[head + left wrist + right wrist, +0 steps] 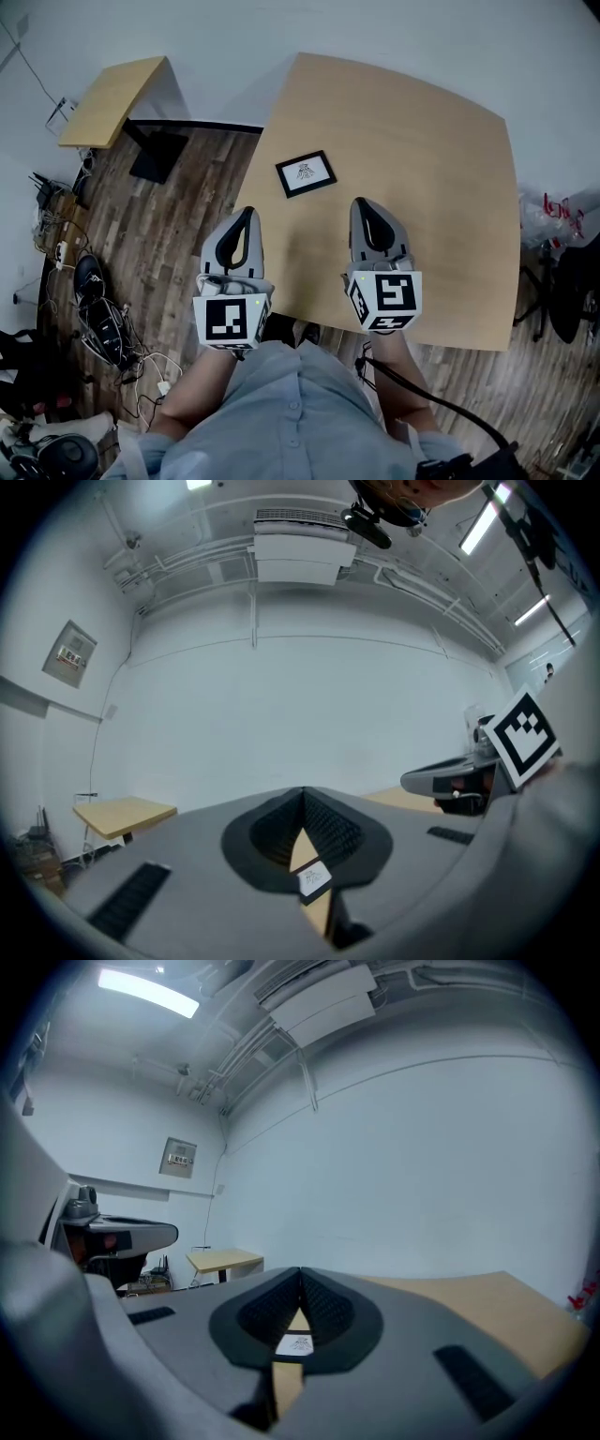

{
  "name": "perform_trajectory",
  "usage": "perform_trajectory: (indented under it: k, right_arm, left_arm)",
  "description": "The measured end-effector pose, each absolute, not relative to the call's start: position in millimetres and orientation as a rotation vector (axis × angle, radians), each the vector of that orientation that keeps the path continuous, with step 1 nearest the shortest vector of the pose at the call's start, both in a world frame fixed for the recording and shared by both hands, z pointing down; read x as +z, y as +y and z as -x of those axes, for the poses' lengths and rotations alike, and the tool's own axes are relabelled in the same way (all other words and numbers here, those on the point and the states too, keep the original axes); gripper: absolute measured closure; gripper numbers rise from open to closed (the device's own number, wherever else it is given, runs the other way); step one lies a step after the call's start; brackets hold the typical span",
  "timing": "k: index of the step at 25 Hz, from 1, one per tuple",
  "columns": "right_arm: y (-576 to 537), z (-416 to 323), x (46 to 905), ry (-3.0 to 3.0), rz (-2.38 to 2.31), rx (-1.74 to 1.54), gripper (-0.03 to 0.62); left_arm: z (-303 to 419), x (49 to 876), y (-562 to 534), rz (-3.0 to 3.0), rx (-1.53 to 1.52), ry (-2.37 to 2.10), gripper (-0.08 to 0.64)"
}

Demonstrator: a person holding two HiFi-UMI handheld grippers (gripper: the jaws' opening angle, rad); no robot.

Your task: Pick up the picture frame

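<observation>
A small black picture frame (pixel 306 173) with a white print lies flat on the light wooden table (pixel 422 159), left of its middle. My left gripper (pixel 247 214) hovers over the table's near left edge, just short of the frame and slightly left of it; its jaws meet with nothing between them. My right gripper (pixel 360 204) is to the frame's right and nearer to me, also shut and empty. In the left gripper view the picture frame (pixel 314 880) shows through the gap under the closed tips. The picture frame (pixel 295 1343) shows likewise in the right gripper view.
A second small wooden table (pixel 112 98) stands at the far left over dark plank floor. Cables and shoes (pixel 89 277) lie on the floor at left. A clear bag (pixel 553 216) and a dark chair (pixel 572 291) are past the table's right edge.
</observation>
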State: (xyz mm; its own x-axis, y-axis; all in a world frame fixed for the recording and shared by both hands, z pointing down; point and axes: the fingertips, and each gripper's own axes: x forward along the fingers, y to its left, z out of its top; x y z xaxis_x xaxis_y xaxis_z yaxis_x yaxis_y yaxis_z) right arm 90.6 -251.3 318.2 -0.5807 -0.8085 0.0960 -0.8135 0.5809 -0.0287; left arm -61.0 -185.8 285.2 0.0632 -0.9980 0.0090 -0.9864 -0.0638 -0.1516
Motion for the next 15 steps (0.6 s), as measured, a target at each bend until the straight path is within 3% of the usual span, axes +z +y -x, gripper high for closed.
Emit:
perform_trajectory:
  k: [15]
  right_arm:
    - [-346, -64, 365, -2.612, -1.342, 0.219, 0.591]
  left_arm:
    - [82, 302, -275, 2.319, -0.069, 2.107, 0.56]
